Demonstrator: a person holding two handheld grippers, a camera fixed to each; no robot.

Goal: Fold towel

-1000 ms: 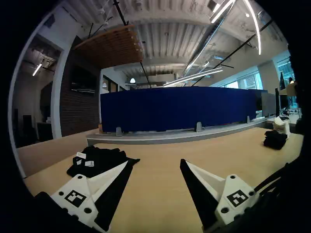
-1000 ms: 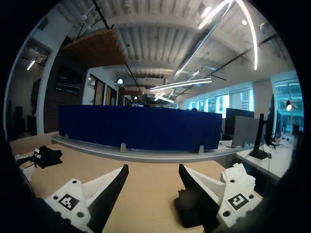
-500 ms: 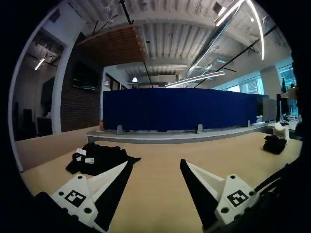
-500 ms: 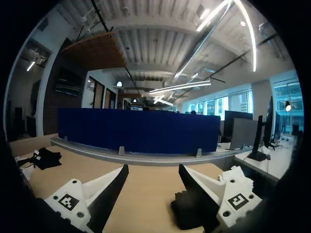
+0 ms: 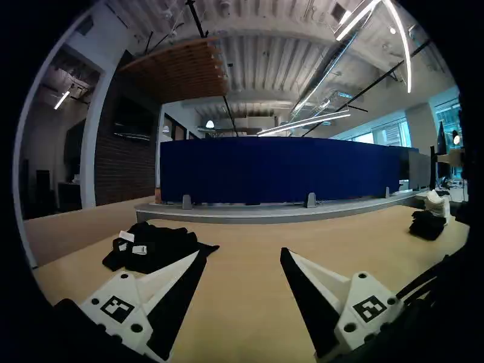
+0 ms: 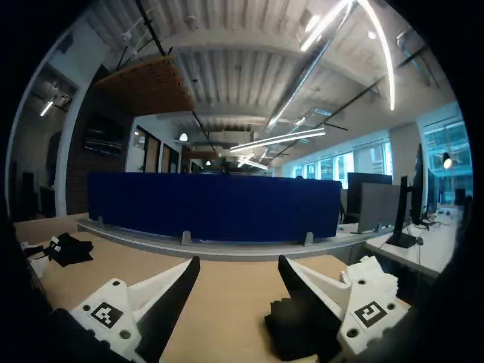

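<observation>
You'll find the black towel (image 5: 154,249) crumpled in a loose, unfolded heap on the bench (image 5: 242,296), left of centre, with white tags (image 5: 126,236) showing on top. Well apart, at the bench's far right, folded black towels (image 5: 427,221) sit stacked.

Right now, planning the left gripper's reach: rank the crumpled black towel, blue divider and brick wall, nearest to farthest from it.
From the left gripper:
1. Crumpled black towel, just ahead, on the left.
2. Blue divider, straight ahead, farther back.
3. Brick wall, beyond the divider's left end.
</observation>
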